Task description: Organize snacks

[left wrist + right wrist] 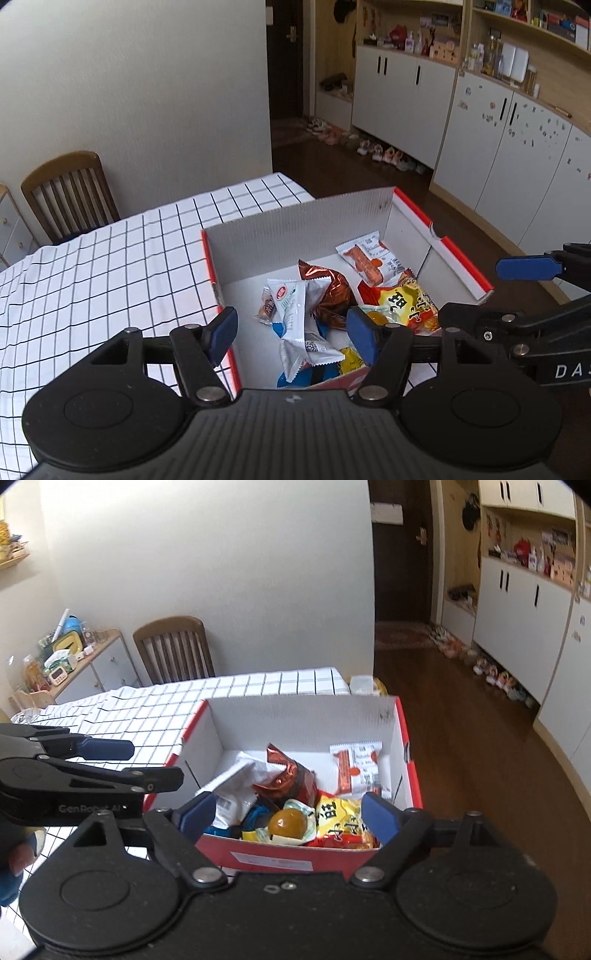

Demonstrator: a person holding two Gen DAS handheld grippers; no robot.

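Note:
A red-and-white cardboard box (295, 221) (295, 716) stands on the checked tablecloth near the table's corner. Inside lie several snack packets: a white wrapper (295, 310) (236, 786), a brown foil pack (332, 288) (291, 775), an orange-and-white packet (365, 258) (358, 768), a red-yellow bag (402, 302) (340, 823) and a round amber jelly cup (288, 821). My left gripper (293, 334) hovers open over the box's near-left edge, empty. My right gripper (286, 816) hovers open above the near wall, empty. Each gripper shows at the other view's edge.
The checked tablecloth (110, 266) (258, 686) stretches left of the box. A wooden chair (70, 192) (173, 650) stands behind the table by the wall. A cluttered side cabinet (74, 657) is at far left. White cupboards (498, 147) and shoes line the wooden floor to the right.

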